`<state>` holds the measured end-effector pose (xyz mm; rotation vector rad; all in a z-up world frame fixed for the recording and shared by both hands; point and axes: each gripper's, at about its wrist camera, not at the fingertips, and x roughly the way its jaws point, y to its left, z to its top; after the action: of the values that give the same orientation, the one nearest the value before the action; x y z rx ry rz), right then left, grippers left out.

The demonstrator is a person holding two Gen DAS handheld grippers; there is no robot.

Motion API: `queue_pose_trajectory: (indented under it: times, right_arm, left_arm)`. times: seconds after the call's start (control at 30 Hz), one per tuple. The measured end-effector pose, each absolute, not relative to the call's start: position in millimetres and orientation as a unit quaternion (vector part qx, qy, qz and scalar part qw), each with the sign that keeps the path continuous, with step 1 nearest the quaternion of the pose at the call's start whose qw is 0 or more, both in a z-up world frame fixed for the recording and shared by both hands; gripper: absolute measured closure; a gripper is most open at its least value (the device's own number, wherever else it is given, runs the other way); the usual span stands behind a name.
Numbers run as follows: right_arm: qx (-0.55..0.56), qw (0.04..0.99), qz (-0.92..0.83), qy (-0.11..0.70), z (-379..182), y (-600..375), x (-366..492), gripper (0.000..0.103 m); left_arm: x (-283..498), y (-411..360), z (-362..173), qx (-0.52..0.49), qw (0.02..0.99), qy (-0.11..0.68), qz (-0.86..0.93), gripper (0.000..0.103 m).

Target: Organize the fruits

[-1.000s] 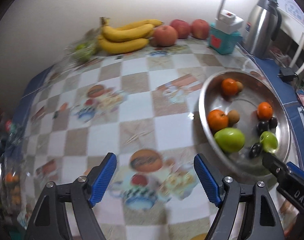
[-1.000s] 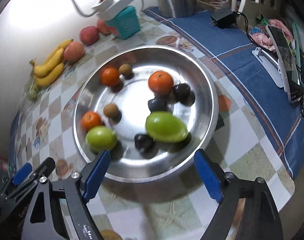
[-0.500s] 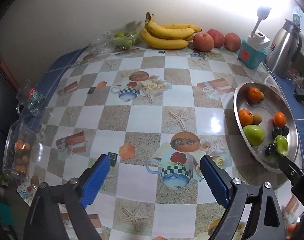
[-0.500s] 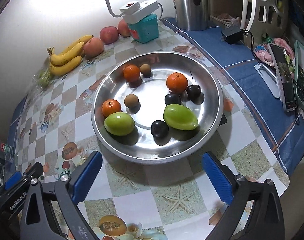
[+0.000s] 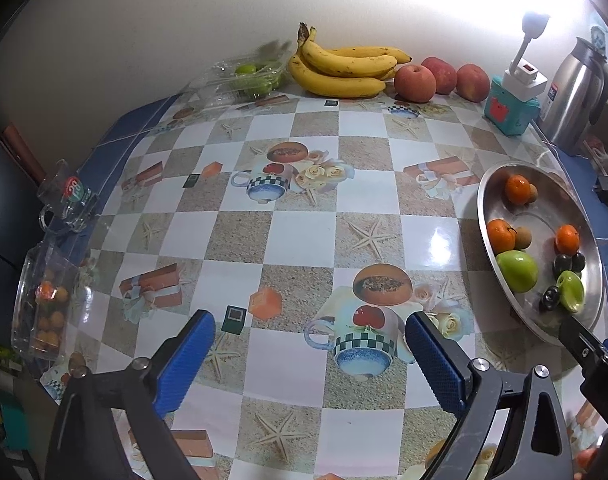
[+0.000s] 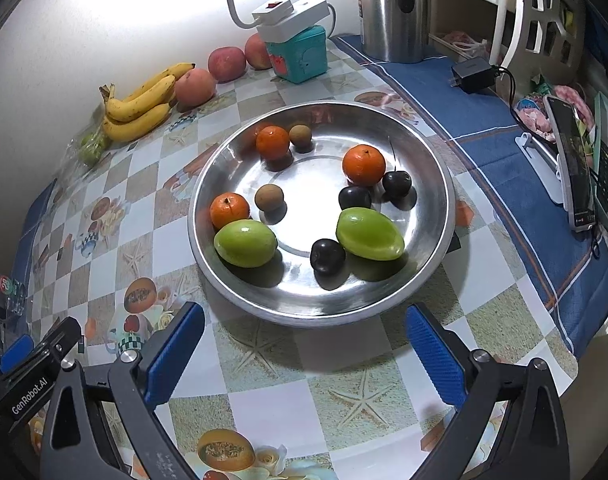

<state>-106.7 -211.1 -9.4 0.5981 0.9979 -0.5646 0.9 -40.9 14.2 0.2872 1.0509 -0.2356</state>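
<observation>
Both grippers, left point(image 5: 310, 354) still opening, right point(image 6: 304, 346) apart, hold nothing; approach one fruit in the bowl point(image 6: 436, 160) from above.

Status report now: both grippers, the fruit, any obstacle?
Left gripper opening, empty; right gripper open, empty. Fruit mixed in steel bowl. Nothing blocking.
</observation>
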Motion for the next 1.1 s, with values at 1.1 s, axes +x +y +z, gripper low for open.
queue_pose_trajectory:
  times: [1.1]
  right_arm:
    - [0.284,0.794,-0.251,0.475,-14.8,-209.8,-103.2,0.003]
  left_arm:
    - [4.9,-38.9,8.4,0.142,0.842,0.510,-0.103,0.005]
